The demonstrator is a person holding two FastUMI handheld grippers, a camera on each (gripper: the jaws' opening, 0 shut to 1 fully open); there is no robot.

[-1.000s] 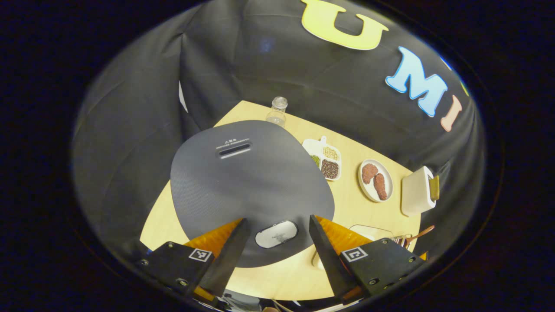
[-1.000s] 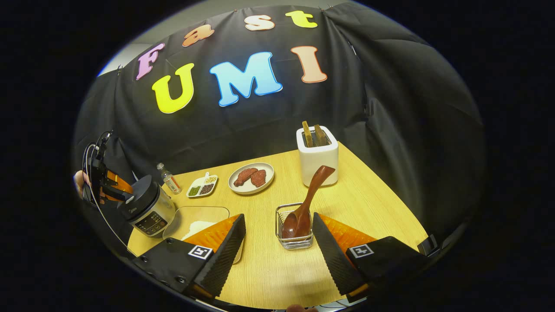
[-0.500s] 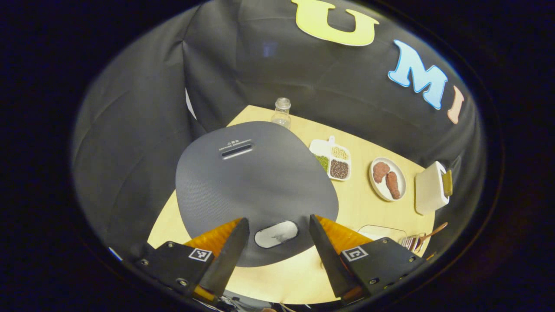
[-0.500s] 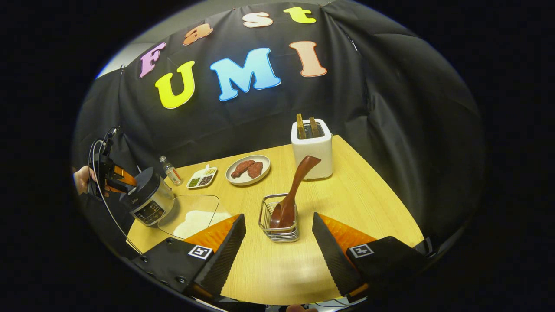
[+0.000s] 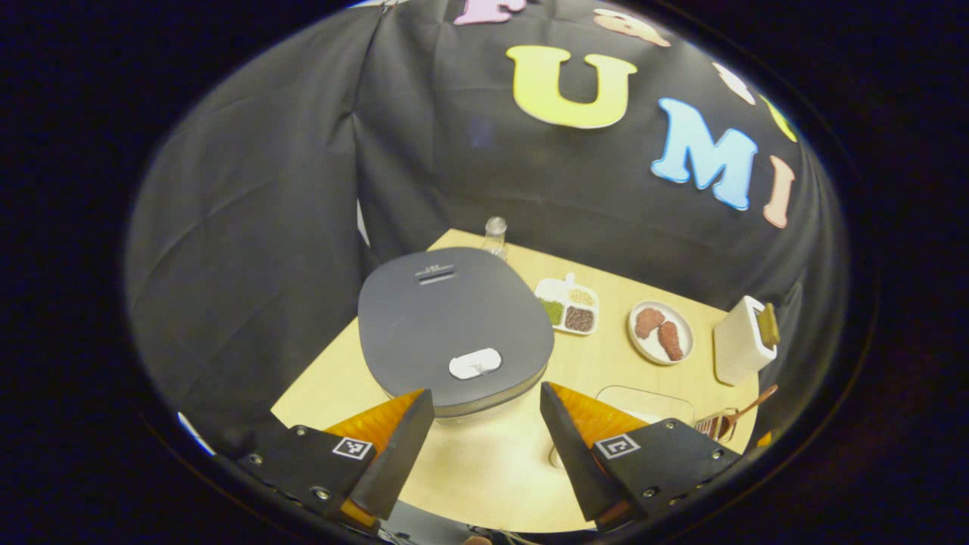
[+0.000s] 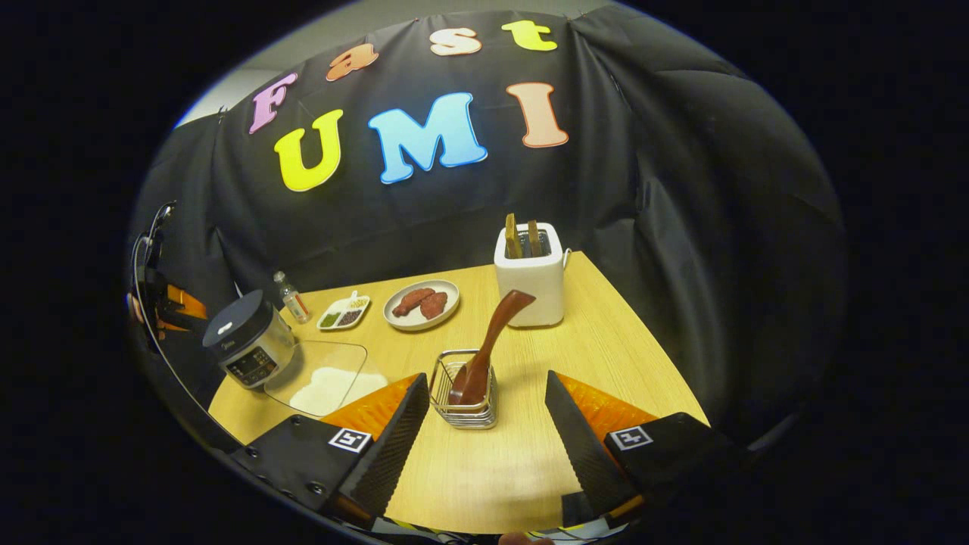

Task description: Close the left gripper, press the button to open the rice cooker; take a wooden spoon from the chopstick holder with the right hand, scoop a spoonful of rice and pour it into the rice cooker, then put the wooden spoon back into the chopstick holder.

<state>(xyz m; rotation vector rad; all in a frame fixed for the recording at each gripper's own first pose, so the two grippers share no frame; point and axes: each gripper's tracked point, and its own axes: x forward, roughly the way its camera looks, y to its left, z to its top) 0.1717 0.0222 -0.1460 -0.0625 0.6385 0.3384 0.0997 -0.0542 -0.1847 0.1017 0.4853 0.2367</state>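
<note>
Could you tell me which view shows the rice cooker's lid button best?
The left gripper view: it looks down on the closed lid, with the button plain and unblocked near the front edge. The right gripper view shows the cooker far off, its button a small pale spot.

Left gripper view: wooden spoon (image 5: 746, 406) and chopstick holder (image 5: 715, 425) sit at the edge, partly cut off. Right gripper view: left gripper (image 6: 163, 310) cropped by the edge; rice cooker (image 6: 246, 339) panel markings too small to tell

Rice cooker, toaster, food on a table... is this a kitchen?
Probably a pretend kitchen in a booth: a rice cooker, a toaster and a plate of meat sit on a wooden table with black cloth behind.
</note>
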